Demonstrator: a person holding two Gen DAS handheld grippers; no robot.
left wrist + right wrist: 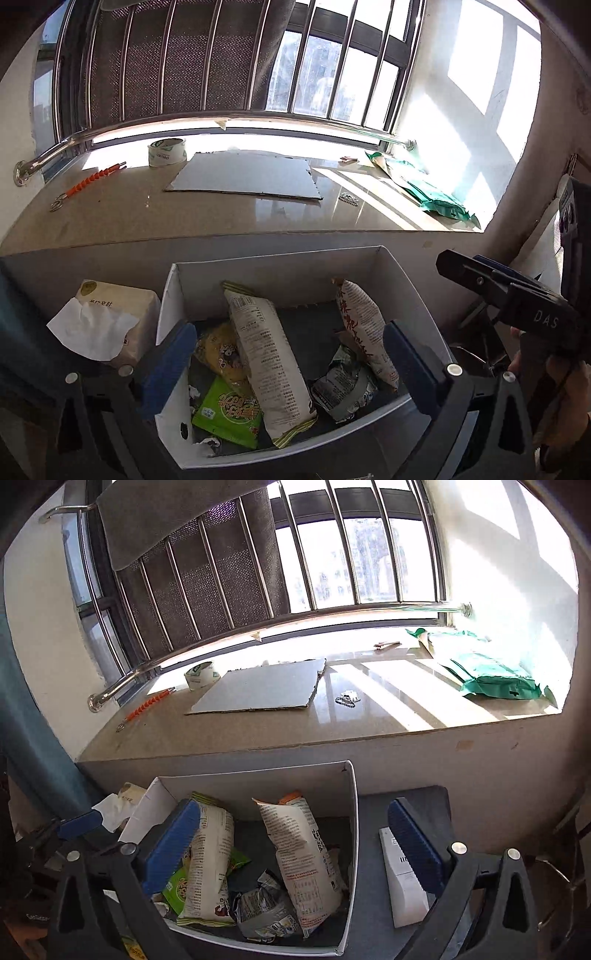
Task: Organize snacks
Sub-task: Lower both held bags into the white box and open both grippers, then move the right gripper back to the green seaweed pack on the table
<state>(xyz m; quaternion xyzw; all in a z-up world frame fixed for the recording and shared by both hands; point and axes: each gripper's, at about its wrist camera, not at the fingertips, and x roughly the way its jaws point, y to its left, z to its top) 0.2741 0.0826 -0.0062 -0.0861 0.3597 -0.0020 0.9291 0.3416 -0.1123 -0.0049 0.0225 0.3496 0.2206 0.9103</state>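
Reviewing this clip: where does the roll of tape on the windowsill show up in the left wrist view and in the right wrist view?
Left wrist view: the tape roll stands upper left of centre on the windowsill, just left of the grey cardboard sheet.
Right wrist view: the tape roll stands left of centre, again at the sheet's left corner.
Shared landmark: the white box of snack packets below the sill.

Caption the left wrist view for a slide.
Open left gripper hovers over white box of snack packets, windowsill behind.
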